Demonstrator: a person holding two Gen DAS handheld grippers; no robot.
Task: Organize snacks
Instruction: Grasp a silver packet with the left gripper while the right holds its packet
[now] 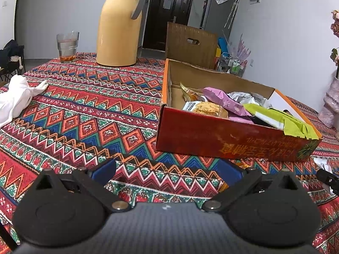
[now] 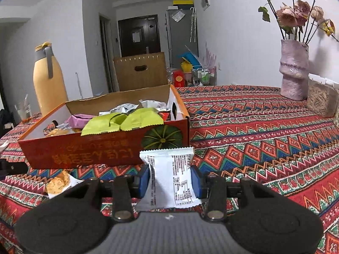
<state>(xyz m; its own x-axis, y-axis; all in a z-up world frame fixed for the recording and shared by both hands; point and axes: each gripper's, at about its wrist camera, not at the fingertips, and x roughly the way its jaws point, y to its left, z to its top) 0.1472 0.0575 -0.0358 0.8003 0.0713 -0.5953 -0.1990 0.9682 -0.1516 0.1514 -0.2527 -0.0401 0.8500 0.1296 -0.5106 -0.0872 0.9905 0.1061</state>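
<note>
Your right gripper (image 2: 171, 181) has its blue pads pinched on a white snack packet (image 2: 169, 169), light and crinkly; hold its middle toward the far-left box (image 2: 101, 148).

Snack box on the table, flask behind

The box (image 1: 233, 144) holds packets (image 1: 224, 101); the flask (image 1: 119, 25) and glass (image 1: 67, 46) stand behind-left, a vase (image 2: 294, 72) right, perhaps a cracker packet (image 2: 59, 183) before it.

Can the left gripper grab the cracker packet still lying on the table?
Probably yes. The left gripper is open and empty, and the cracker packet lies loose on the tablecloth before the box, uncovered.
</note>
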